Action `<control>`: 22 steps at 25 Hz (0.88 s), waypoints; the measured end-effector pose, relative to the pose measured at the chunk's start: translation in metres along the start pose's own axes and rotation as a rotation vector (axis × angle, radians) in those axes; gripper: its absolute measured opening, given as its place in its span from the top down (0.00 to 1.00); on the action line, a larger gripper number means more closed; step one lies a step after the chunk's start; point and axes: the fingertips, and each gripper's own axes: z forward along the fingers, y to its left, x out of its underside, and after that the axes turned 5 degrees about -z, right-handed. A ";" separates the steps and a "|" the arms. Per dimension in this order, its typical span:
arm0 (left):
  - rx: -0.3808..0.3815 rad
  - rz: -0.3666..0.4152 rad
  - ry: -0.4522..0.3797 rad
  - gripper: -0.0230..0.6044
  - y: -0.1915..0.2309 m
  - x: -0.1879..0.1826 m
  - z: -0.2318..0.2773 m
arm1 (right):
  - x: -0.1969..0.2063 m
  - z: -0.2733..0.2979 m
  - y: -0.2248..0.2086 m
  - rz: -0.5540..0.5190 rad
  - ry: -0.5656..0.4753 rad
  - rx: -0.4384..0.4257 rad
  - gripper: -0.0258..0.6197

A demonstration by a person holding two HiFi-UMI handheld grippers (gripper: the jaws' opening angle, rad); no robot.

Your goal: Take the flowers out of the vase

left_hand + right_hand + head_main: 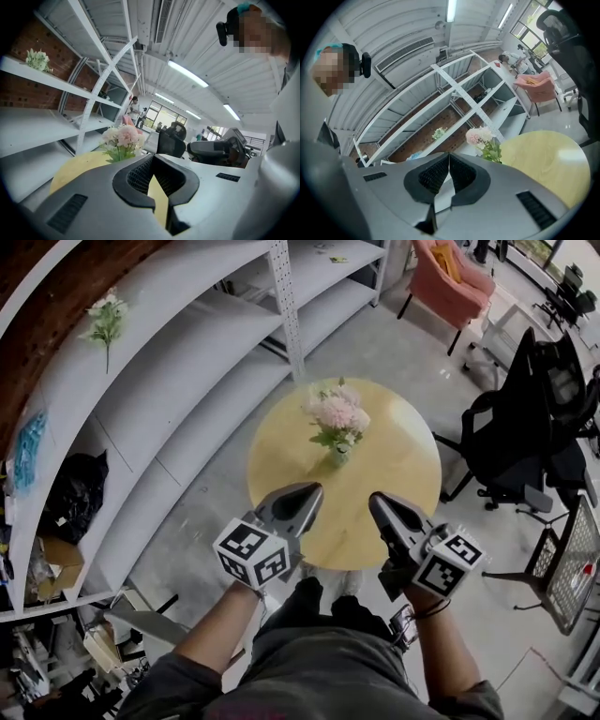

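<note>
At about ten o'clock from the round yellow table [403, 474], white shelves [178, 381] curved away, with a small loose sprig [105, 322] resting on one of them. Nearer the person, the left gripper [313, 491] hovered over the table's seven o'clock edge, its jaws pressed together with nothing between them. Pink and white flowers [336, 413] stood upright in the small pale vase [339, 456] near the table's middle (a little toward twelve o'clock), apart from both grippers. The right gripper [377, 501] hung over the five o'clock edge, jaws likewise closed and empty. A black office chair [511, 442] sat at three o'clock.
</note>
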 end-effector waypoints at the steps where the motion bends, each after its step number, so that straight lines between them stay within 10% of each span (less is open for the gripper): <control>1: 0.000 -0.006 0.006 0.95 0.006 0.001 0.004 | 0.003 0.006 -0.004 0.000 0.006 0.008 0.94; 6: -0.007 -0.002 0.031 0.94 0.036 0.012 0.029 | 0.020 0.025 -0.022 0.003 0.043 0.052 0.94; 22: -0.065 0.007 0.174 0.48 0.117 0.077 0.127 | 0.060 0.054 -0.052 -0.023 0.179 0.059 0.94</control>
